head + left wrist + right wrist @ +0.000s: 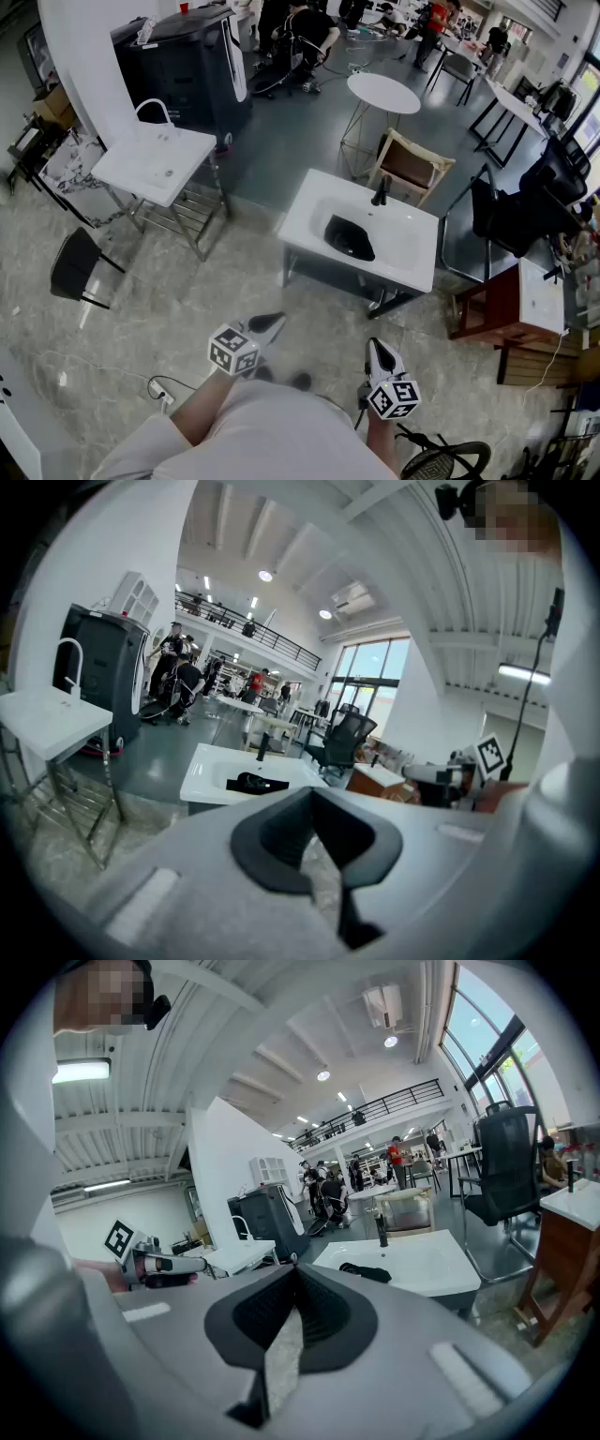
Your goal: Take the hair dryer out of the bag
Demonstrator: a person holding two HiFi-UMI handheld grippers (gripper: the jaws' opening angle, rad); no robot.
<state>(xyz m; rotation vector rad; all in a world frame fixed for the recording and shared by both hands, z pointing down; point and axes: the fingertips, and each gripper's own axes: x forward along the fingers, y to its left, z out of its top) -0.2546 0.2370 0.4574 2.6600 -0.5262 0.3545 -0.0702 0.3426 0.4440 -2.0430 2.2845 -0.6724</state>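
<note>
grey plastic comes first: the left gripper (pixel 277 321) and the right gripper (pixel 377 345), both on the near side of the sink (pixel 309 202) and well apart from it, are clenched tight with nothing between the jaws. in the sink's basin, just in front of its black tap (pixel 381 190), lies a dark bag (pixel 349 238), slumped and flat. no hair dryer shows; it is probably inside. the bag looks soft and floppy, so one gripper should pinch its rim while the other reaches in. the dryer should be rigid, fairly light, smooth plastic; its handle is the safest hold. behind the sink stands a chair (pixel 412 166).
</note>
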